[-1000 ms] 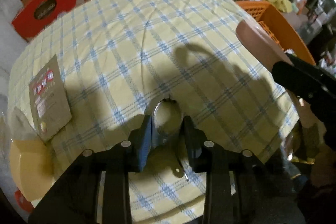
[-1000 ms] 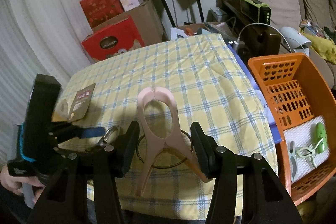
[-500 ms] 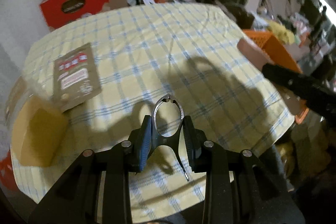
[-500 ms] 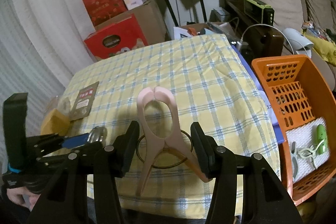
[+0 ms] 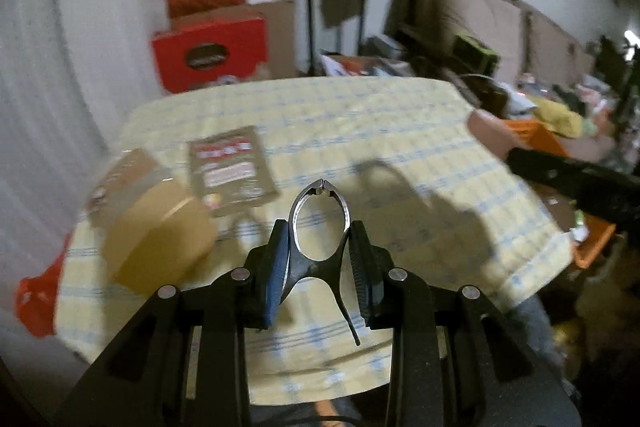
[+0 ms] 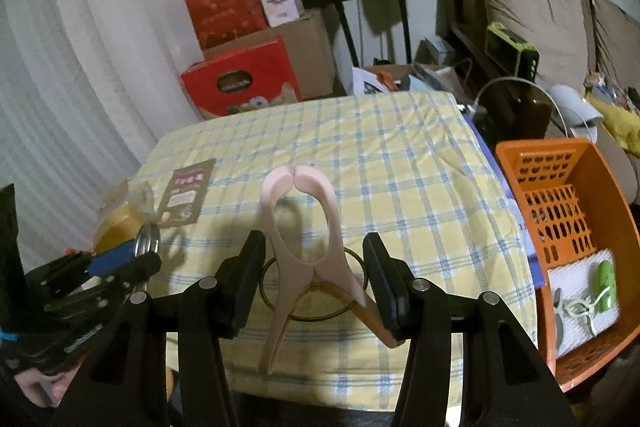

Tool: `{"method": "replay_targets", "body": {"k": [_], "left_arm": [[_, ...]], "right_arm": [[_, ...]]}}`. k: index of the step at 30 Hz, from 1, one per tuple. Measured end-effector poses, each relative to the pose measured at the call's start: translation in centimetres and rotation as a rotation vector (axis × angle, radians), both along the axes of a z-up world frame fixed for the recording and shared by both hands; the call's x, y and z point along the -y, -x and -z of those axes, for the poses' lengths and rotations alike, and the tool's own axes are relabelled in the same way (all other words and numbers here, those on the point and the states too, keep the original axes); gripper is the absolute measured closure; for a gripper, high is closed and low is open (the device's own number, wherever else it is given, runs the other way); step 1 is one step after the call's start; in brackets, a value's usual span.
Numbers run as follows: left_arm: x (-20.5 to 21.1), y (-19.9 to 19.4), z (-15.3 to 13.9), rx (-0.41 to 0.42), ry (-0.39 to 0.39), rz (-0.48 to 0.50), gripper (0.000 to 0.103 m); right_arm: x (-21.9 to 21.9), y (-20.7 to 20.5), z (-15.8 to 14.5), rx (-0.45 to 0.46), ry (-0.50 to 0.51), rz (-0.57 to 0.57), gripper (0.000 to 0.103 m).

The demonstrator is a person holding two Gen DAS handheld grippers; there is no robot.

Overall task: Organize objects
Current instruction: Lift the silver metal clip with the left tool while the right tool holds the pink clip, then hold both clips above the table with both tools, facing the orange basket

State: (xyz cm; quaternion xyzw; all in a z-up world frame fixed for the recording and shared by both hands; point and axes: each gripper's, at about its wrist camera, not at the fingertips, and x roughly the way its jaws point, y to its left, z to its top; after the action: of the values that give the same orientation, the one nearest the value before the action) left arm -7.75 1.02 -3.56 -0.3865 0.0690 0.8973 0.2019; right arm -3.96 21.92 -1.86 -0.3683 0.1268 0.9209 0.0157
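Note:
My left gripper is shut on a small metal clip, whose loop stands up between the pads above the yellow checked tablecloth. Seen from the right wrist, that gripper and the metal clip sit at the lower left. In my right gripper, held shut, is a large pink clip with its tips pointing away, over the near part of the cloth. The pink clip also shows at the right of the left wrist view.
A brown packet and a round yellow box lie at the table's left. An orange basket right of the table holds a white cloth and a green clip. Red boxes, speakers and a sofa stand behind.
My left gripper has risen and tipped upward, so the packet, the round box and the back wall came into its view. The right gripper rose slightly. Both grips are unchanged.

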Motion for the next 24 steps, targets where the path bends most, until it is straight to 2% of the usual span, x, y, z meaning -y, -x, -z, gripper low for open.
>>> {"method": "replay_targets", "body": {"k": [6, 16, 24], "left_arm": [[1.5, -1.1, -1.3, -0.045, -0.019, -0.048, 0.075], [3.5, -2.9, -2.6, -0.031, -0.034, -0.18, 0.075], [3.2, -4.5, -5.3, -0.086, -0.049, -0.194, 0.075]], "right_arm": [[1.2, -1.0, -1.3, -0.029, -0.02, -0.014, 0.051], [3.7, -2.7, -3.8, -0.094, -0.055, -0.072, 0.051], [3.3, -4.9, -6.1, -0.131, -0.1, -0.079, 0.051]]}}
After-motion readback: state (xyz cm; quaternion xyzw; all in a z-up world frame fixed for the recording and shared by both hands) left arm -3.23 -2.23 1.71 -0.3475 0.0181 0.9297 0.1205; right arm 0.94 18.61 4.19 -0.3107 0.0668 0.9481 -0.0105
